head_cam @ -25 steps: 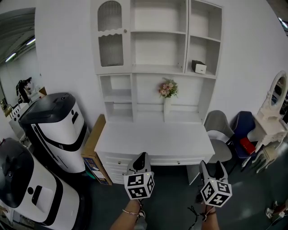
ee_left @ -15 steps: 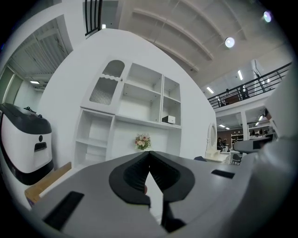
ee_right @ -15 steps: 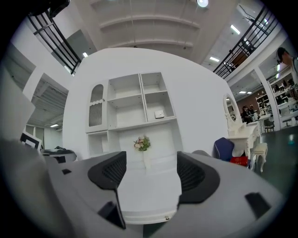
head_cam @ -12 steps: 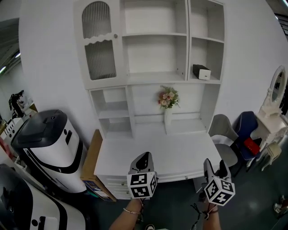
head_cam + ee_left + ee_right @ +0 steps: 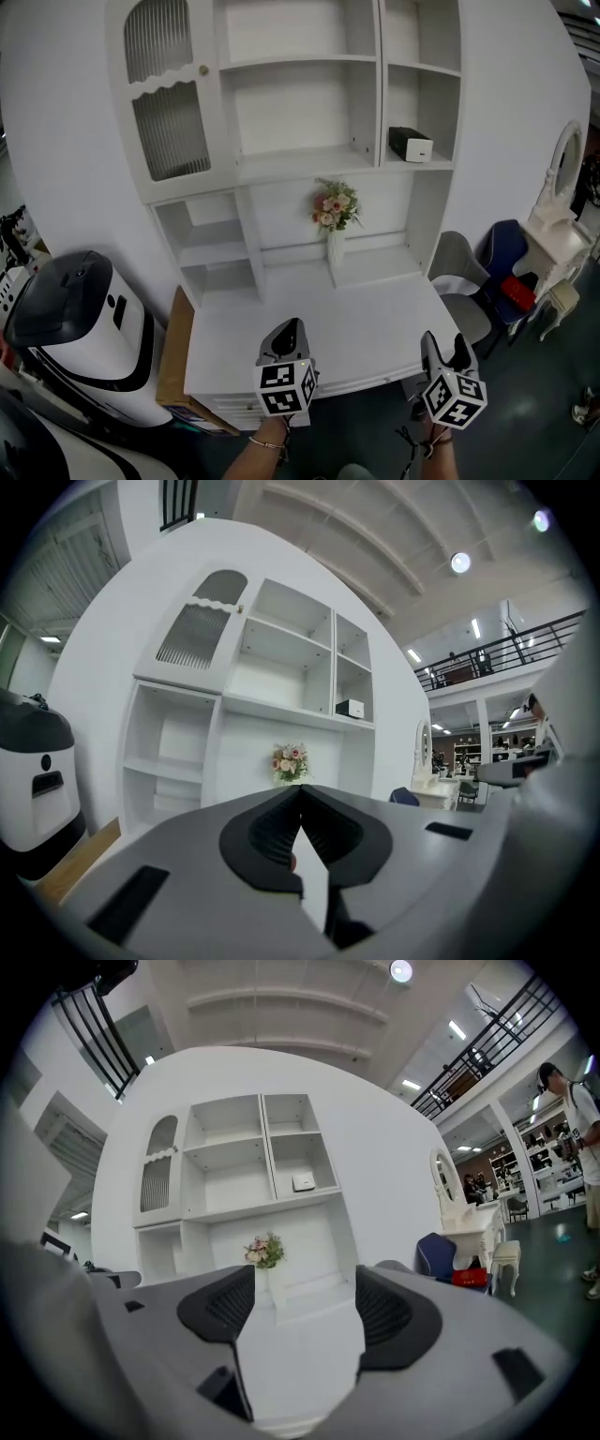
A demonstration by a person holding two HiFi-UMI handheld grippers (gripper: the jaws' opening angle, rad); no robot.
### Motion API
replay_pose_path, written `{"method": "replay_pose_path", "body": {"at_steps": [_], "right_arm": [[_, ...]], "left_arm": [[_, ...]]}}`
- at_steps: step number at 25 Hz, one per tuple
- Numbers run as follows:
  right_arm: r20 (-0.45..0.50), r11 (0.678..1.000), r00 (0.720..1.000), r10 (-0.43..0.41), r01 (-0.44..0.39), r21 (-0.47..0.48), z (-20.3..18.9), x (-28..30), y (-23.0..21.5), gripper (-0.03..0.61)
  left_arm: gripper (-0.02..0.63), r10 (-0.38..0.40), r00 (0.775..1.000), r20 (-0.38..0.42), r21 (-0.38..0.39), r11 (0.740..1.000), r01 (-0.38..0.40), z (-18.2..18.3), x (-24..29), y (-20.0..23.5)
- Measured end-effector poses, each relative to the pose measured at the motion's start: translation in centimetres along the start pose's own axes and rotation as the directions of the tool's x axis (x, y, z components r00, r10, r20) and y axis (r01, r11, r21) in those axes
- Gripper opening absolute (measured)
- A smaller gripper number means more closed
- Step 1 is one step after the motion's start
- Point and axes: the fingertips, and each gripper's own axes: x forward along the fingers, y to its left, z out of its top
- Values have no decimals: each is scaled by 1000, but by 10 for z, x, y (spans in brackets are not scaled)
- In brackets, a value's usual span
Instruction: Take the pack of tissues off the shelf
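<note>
The pack of tissues [image 5: 410, 143], a small black and white box, lies on the right-hand shelf of the white shelf unit [image 5: 300, 159]; it is also small in the left gripper view [image 5: 350, 708] and the right gripper view [image 5: 303, 1182]. Both grippers are held level at the desk's front edge, far below and short of the pack. My left gripper [image 5: 285, 334] [image 5: 300, 789] is shut, its tips meeting with nothing between them. My right gripper [image 5: 442, 349] [image 5: 305, 1283] is open and holds nothing.
A white desk [image 5: 356, 328] stands under the shelves with a vase of flowers [image 5: 334, 214] at its back. A black and white machine [image 5: 75, 319] and a cardboard sheet [image 5: 173, 342] are left. Chairs [image 5: 464, 286] and a vanity table [image 5: 558, 244] are right.
Both grippers have moved forward toward the desk and shelf unit, which now looks larger and nearer. Their jaws look the same as before.
</note>
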Motion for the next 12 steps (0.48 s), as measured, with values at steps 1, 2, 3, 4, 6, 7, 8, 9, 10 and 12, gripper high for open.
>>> {"method": "replay_pose_path", "body": {"at_steps": [1,2,3,4,6,7,8,9,10,12], "right_arm": [[-1,1000,1000,-8,8,2,0,3,-3,341],[0,1000,1000,-15,15,4,0,7,-6,341],[2,1000,1000,-21,21,5,1,11,-9,341],[4,1000,1000,-25,25,5,3,16,-11,341],[10,999,999,-32,32,4,5,27,-18,341],[14,999,999,-34,34,4,7,34,-21,341],[19,999,999,-34,34,6,8,42,-24,342],[23,999,999,-33,33,8,9,51,-27,342],[25,999,999,-31,31,8,11,60,-29,342],[31,1000,999,-25,24,6,16,81,-34,344]], "left_arm": [[15,-6,1000,-3,1,1000,6,-2,6,-1],[15,-11,1000,-6,2,1000,11,-3,13,-2],[15,-15,1000,-8,1,1000,15,-4,19,-3],[15,-19,1000,-11,0,1000,19,-5,26,-5],[15,-27,1000,-13,0,1000,27,-7,40,-9],[15,-31,999,-12,2,1000,31,-8,47,-11],[15,-34,999,-9,4,999,34,-8,55,-13],[15,-35,999,-7,7,999,35,-8,64,-14],[15,-34,999,-5,9,999,34,-7,73,-15],[15,-29,1000,-1,12,999,29,-5,93,-15]]}}
